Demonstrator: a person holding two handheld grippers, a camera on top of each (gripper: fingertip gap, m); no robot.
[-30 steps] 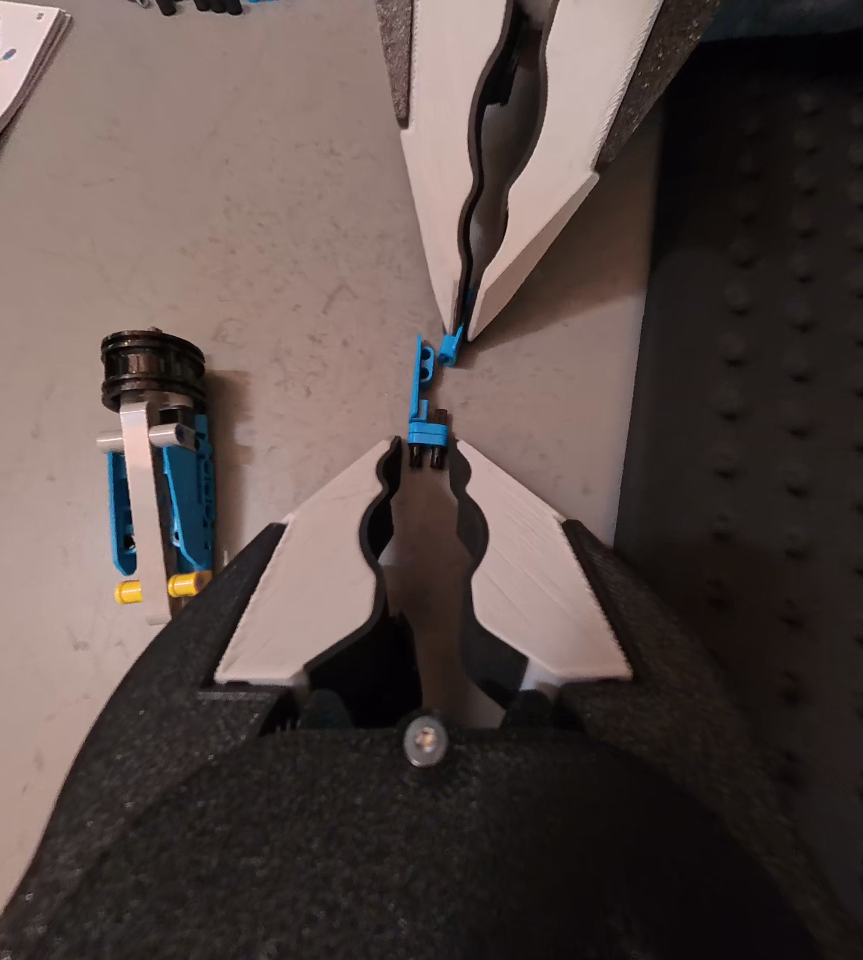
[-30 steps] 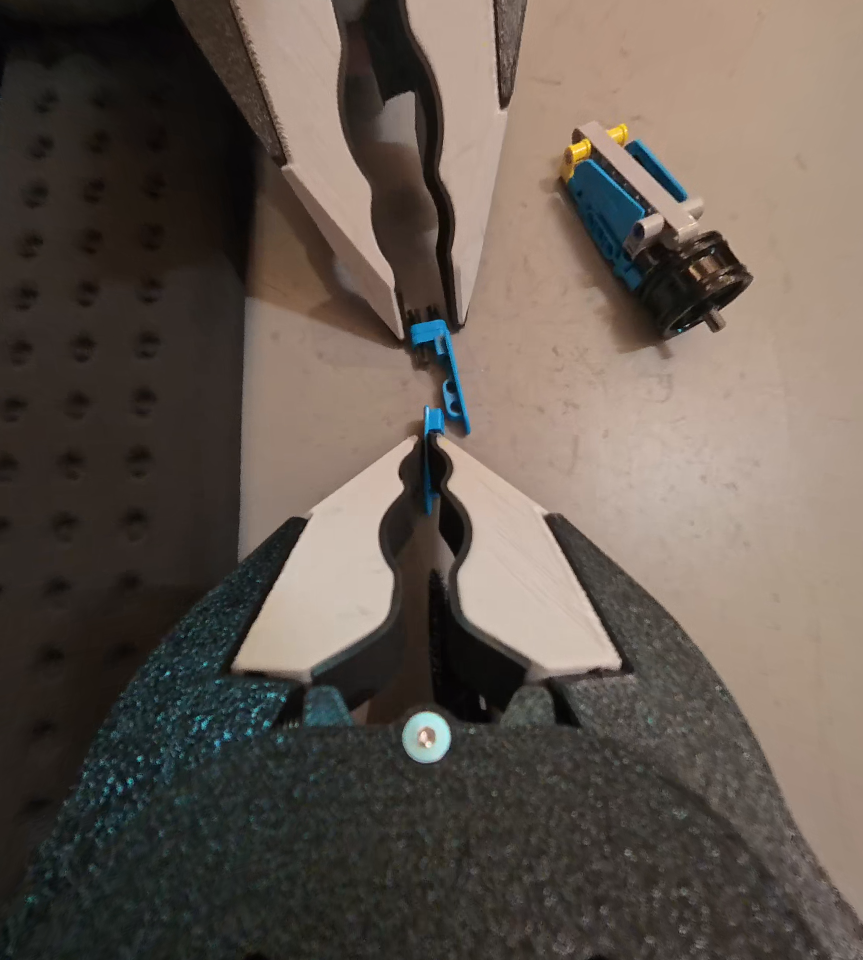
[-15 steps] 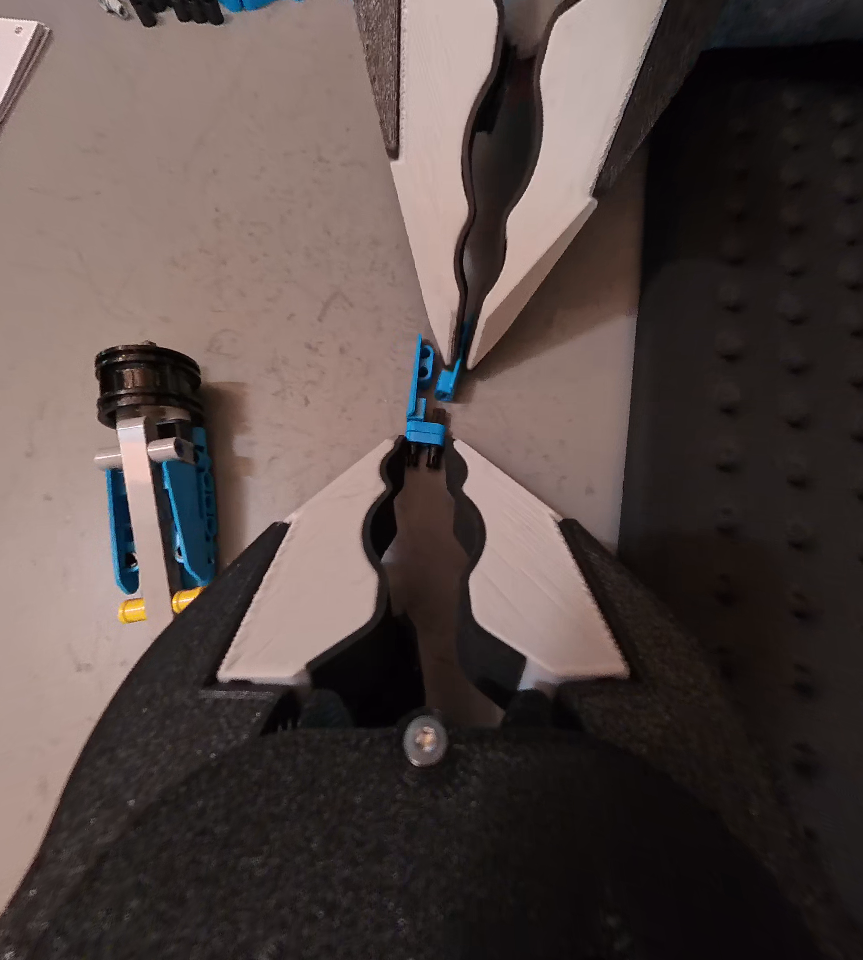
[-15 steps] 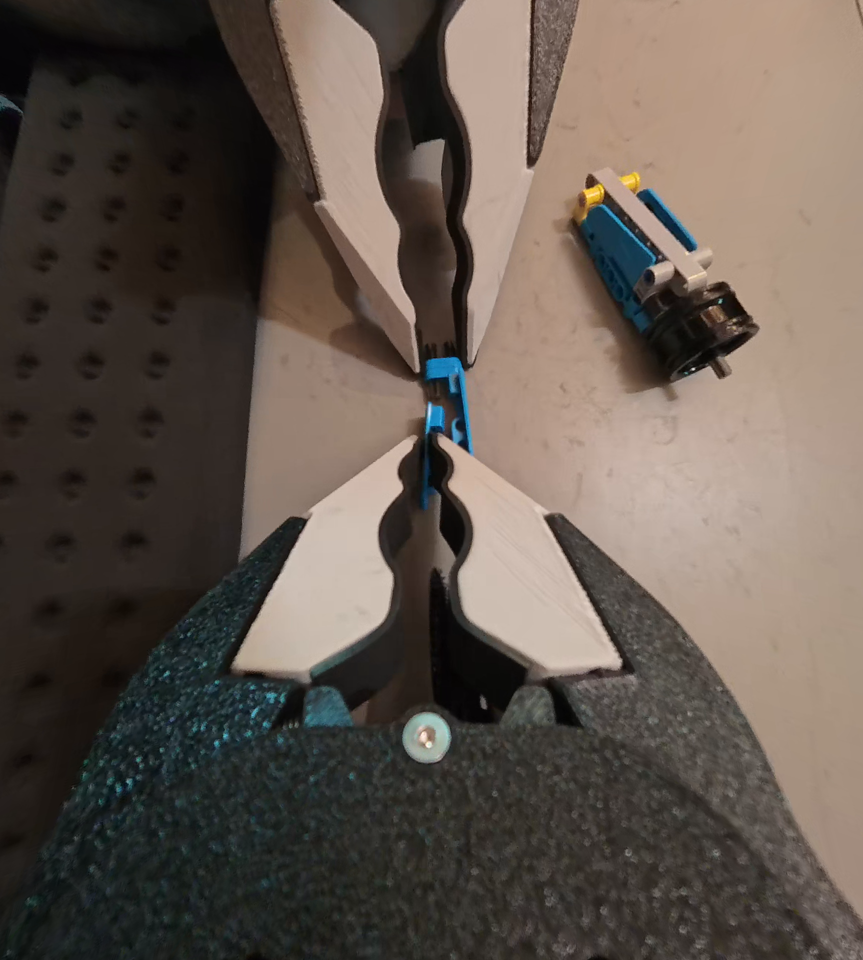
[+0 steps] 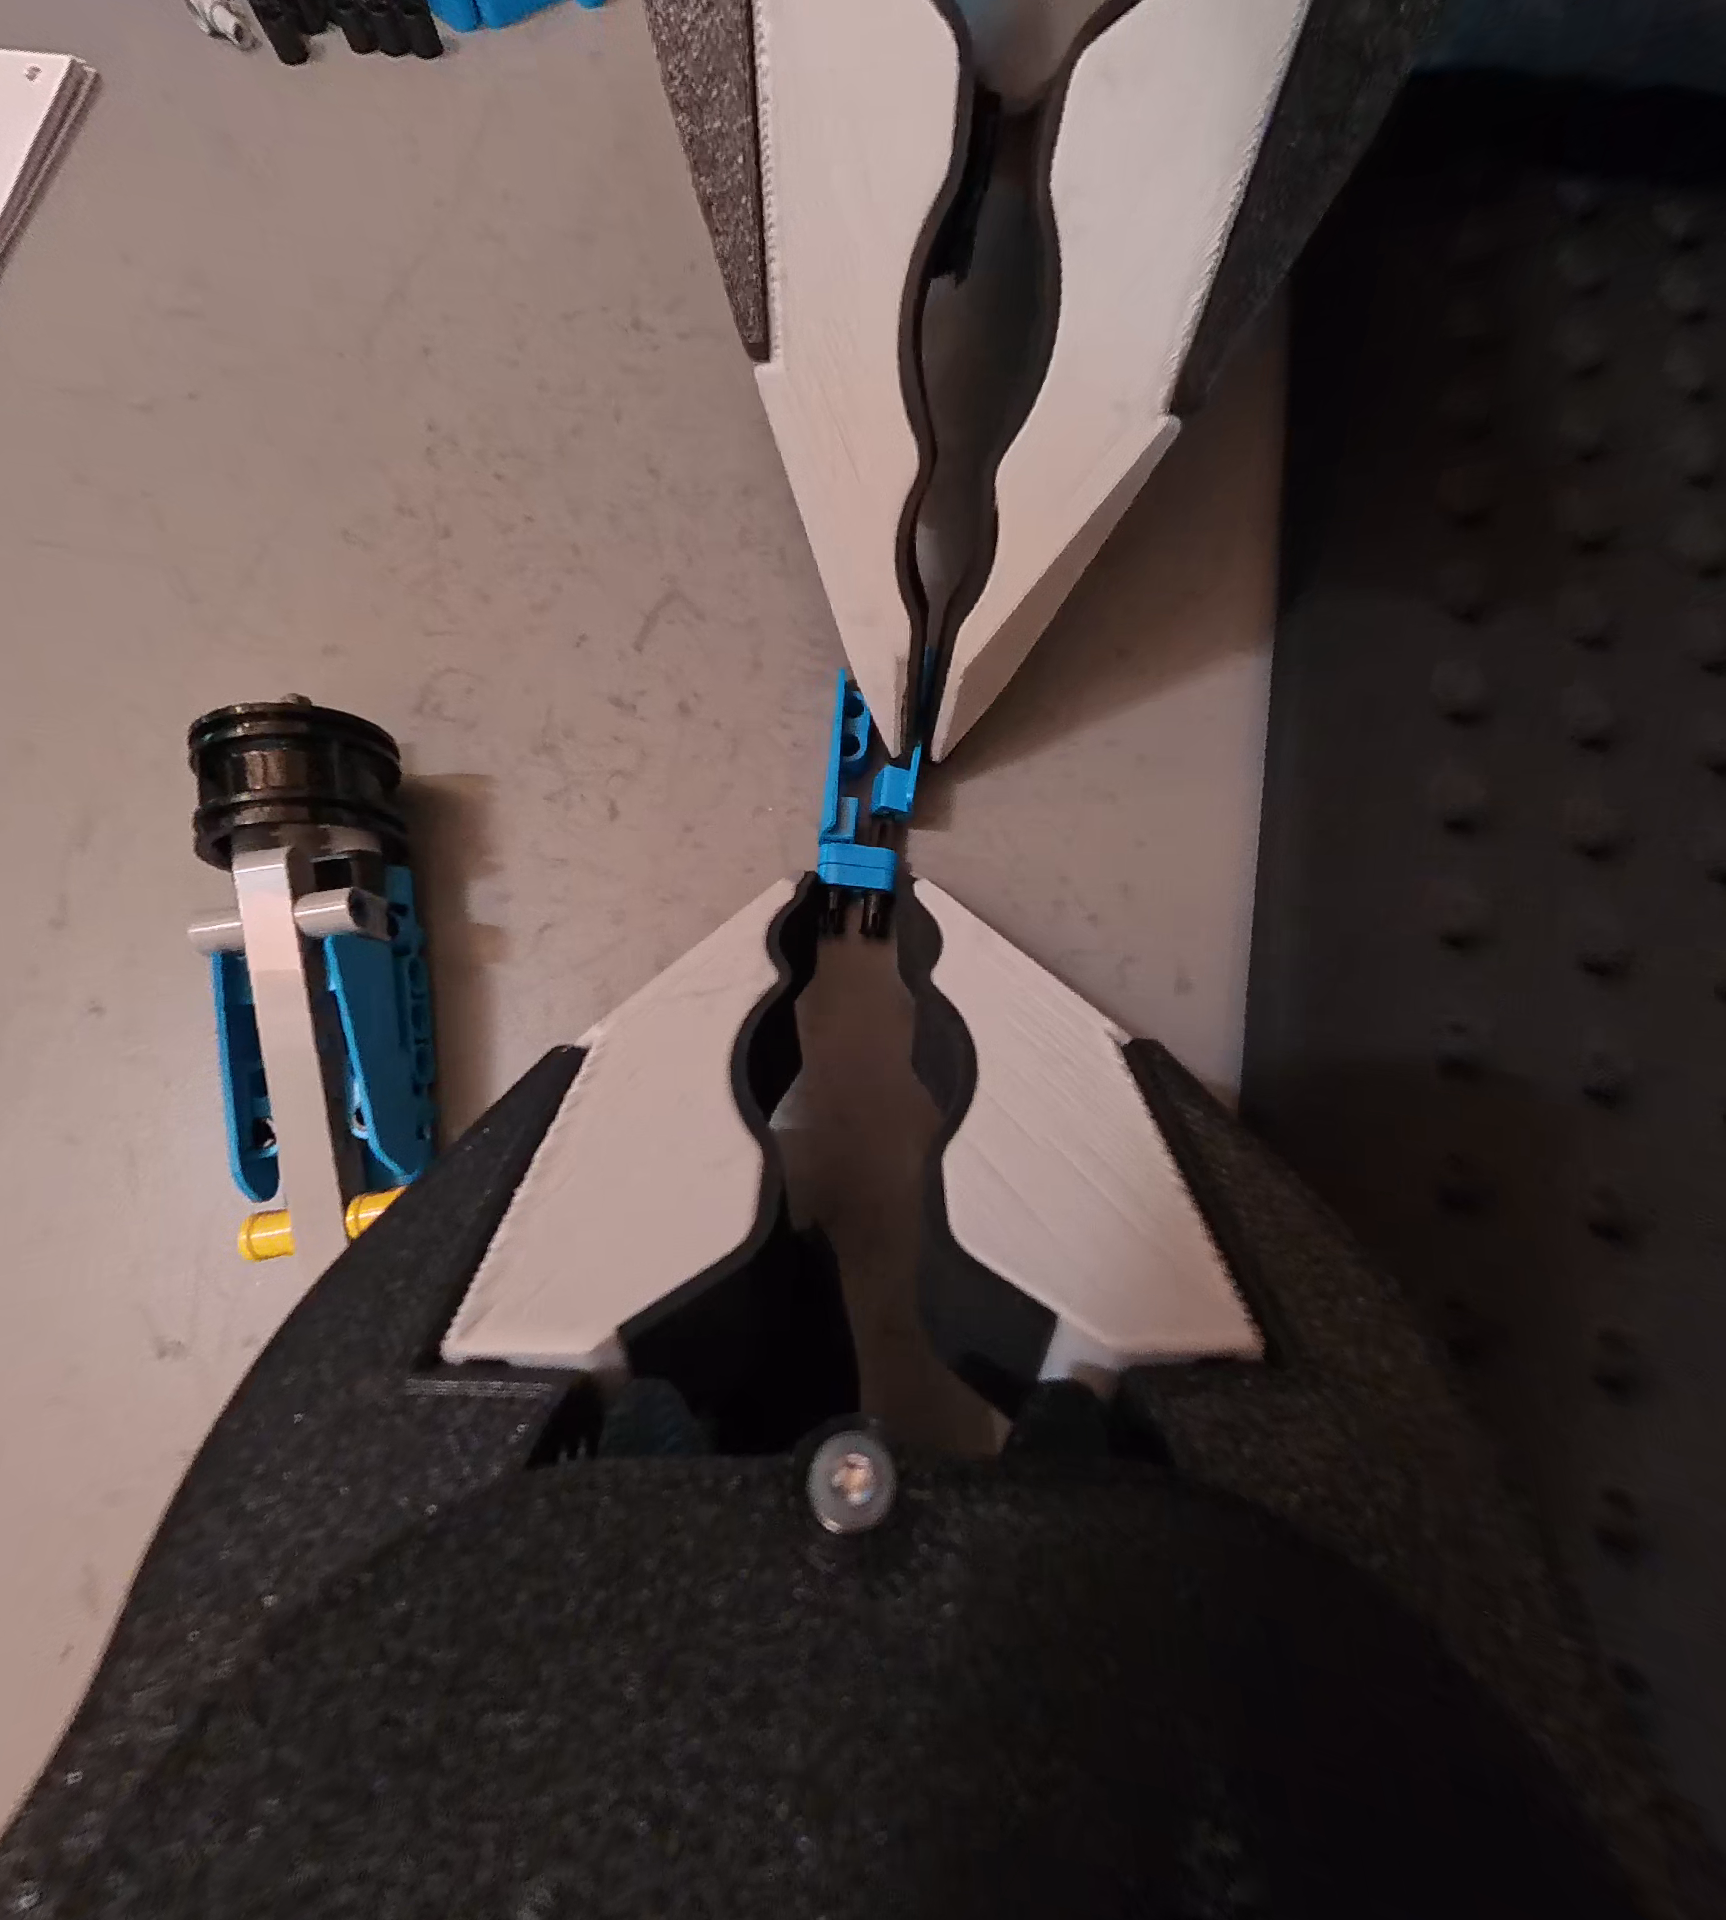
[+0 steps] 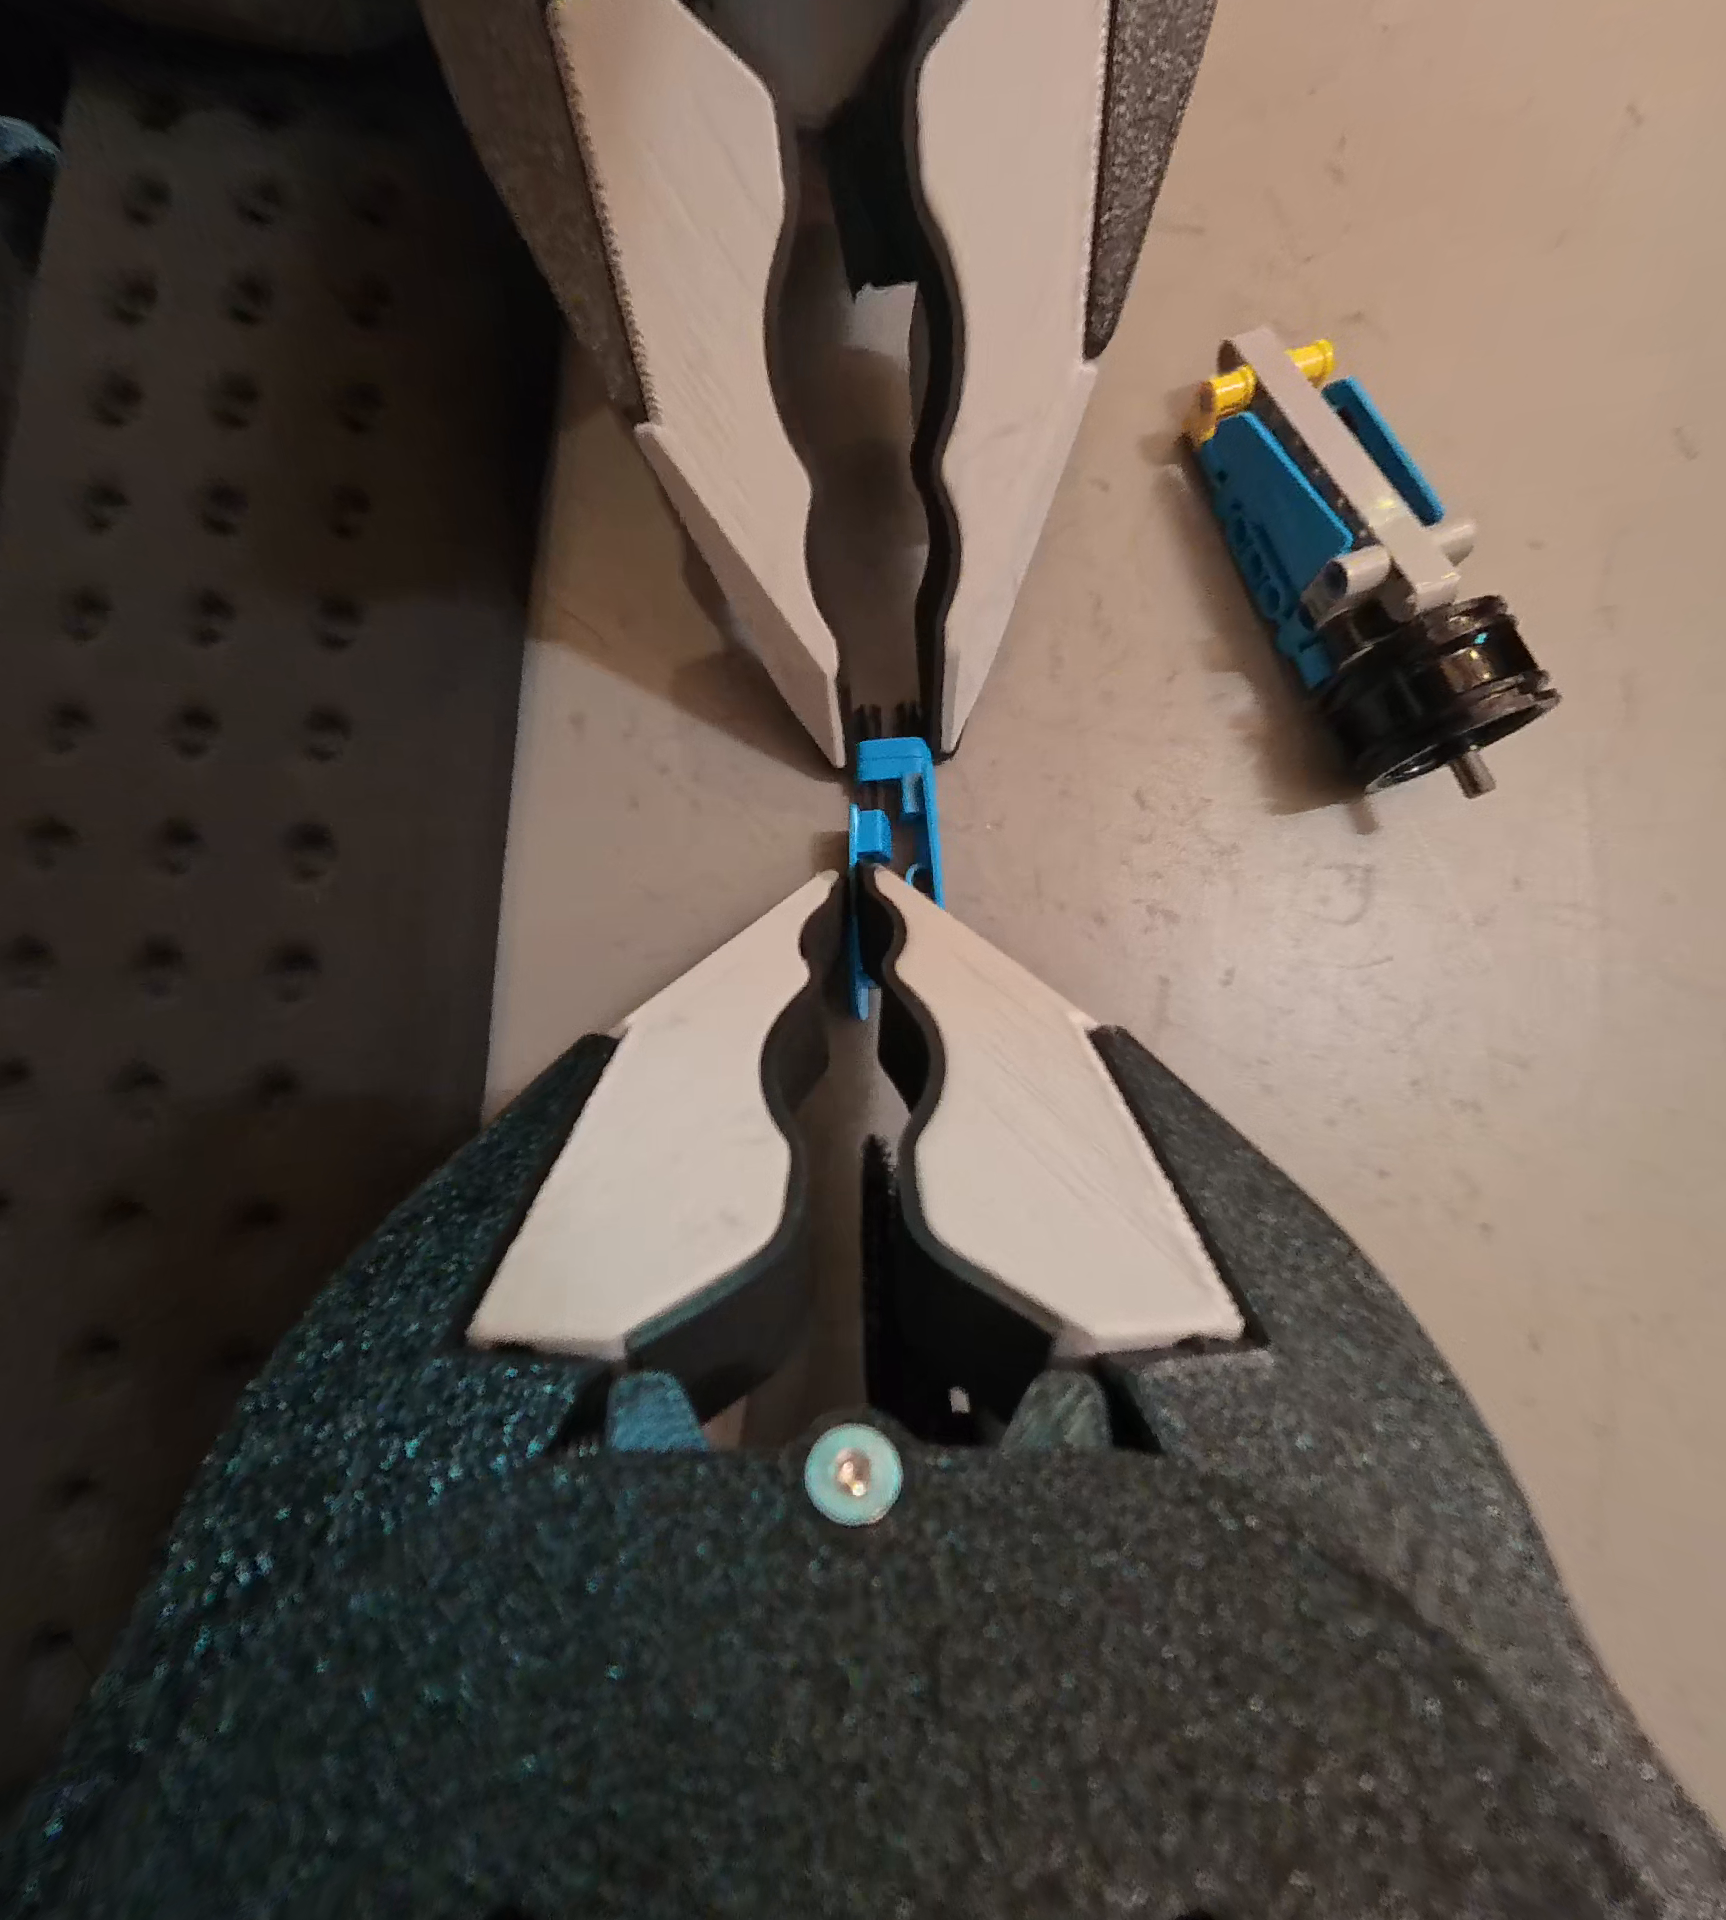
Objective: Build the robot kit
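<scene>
Tip to tip above the grey table (image 5: pixel 423 436), our left gripper (image 5: pixel 854 902) pinches a blue bracket's (image 5: pixel 851 854) black pins while our right gripper (image 6: pixel 854 883) clamps a thin blue connector (image 6: pixel 859 951). The two parts touch between the fingertips; a wheeled blue assembly (image 5: pixel 308 956) lies aside.

Left wrist view: mounted behind the left gripper (image 5: pixel 854 896), looking steeply down along its fingers at the table (image 5: pixel 423 468), close in; right gripper (image 5: pixel 916 743) enters from 12 o'clock.
Right wrist view: mounted behind the right gripper (image 6: pixel 854 883), same steep, close angle, facing the opposite way; left gripper (image 6: pixel 890 732) at 12 o'clock.
Shared: both fingertip pairs, the small blue parts (image 5: pixel 854 800) between them, the wheeled assembly (image 6: pixel 1358 561), the studded dark mat (image 6: pixel 163 623).
</scene>
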